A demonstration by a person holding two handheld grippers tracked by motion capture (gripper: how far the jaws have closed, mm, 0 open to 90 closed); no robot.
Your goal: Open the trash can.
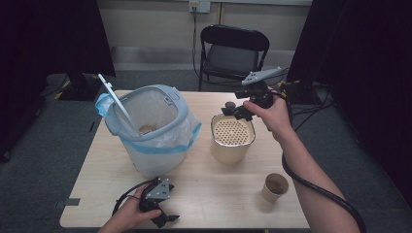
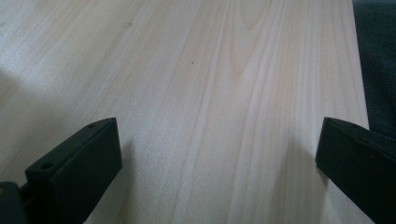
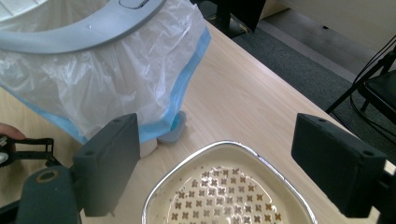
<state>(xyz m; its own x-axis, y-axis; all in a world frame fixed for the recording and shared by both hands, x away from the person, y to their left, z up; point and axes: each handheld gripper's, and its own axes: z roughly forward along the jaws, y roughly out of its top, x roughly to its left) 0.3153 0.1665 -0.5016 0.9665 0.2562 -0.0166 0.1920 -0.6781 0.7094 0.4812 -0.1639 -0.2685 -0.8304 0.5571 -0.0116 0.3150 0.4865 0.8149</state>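
Note:
A grey-rimmed bin (image 1: 150,128) lined with a clear, blue-edged bag stands at the table's left, its lid (image 1: 114,99) tipped up. A brown item (image 1: 145,129) lies inside it. Right of the bin sits a cream container (image 1: 232,138) with a perforated insert. My right gripper (image 1: 232,110) hovers over its far rim, open, nothing between the jaws. In the right gripper view the container (image 3: 224,196) lies just under the right gripper (image 3: 217,154), with the bin (image 3: 93,70) beyond. My left gripper (image 1: 165,218) rests at the front edge, and stands open (image 2: 217,140) over bare wood.
A paper cup (image 1: 275,187) stands near the front right corner of the wooden table (image 1: 214,194). A black folding chair (image 1: 233,51) stands behind the far edge. Dark curtains flank both sides. The right gripper's cable trails along the forearm.

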